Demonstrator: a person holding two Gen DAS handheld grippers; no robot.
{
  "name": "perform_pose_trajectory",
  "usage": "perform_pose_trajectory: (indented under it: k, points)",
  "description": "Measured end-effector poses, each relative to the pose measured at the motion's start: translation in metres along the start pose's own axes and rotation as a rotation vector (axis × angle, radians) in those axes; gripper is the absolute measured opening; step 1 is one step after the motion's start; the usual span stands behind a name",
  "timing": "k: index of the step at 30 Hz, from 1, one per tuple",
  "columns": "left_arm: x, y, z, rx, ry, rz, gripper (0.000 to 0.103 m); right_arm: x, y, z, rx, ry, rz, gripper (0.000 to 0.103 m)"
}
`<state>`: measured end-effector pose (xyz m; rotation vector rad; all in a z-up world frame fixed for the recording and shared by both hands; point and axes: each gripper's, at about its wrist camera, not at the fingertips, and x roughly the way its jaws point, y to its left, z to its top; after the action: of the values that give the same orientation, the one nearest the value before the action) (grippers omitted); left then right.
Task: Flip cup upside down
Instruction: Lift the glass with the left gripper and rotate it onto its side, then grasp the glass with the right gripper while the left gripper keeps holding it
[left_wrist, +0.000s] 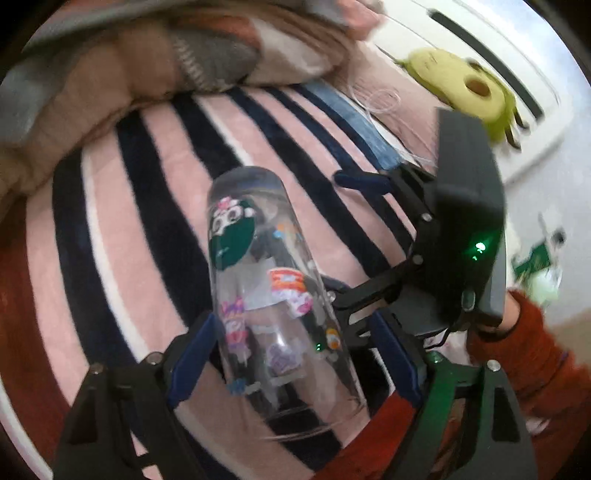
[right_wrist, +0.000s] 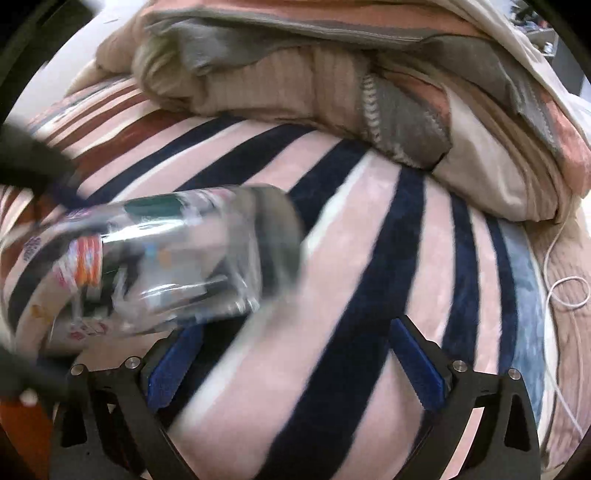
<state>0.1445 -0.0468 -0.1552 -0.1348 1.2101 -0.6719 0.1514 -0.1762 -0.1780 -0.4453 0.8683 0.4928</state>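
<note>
A clear glass cup with colourful stickers sits between the blue pads of my left gripper, which is shut on it; its base points away from the camera over the striped blanket. In the right wrist view the cup lies tilted on its side, blurred, at the left, above the blanket. My right gripper is open and empty, with the cup just beyond its left finger. The right gripper's body shows at the right of the left wrist view.
A pile of folded bedding lies behind on the bed. A white cable loops at the right edge. A yellow-green plush toy lies at the far right against a white frame.
</note>
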Motion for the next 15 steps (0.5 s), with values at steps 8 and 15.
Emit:
perform_pose_trajectory:
  k: [8, 15]
  points:
    - [-0.012, 0.003, 0.001, -0.032, -0.062, 0.002, 0.08, -0.026, -0.03, -0.011, 0.06, -0.001, 0.001, 0.1]
    - [-0.016, 0.007, -0.003, -0.021, -0.039, 0.015, 0.08, -0.043, -0.067, 0.004, 0.365, -0.036, 0.384, 0.101]
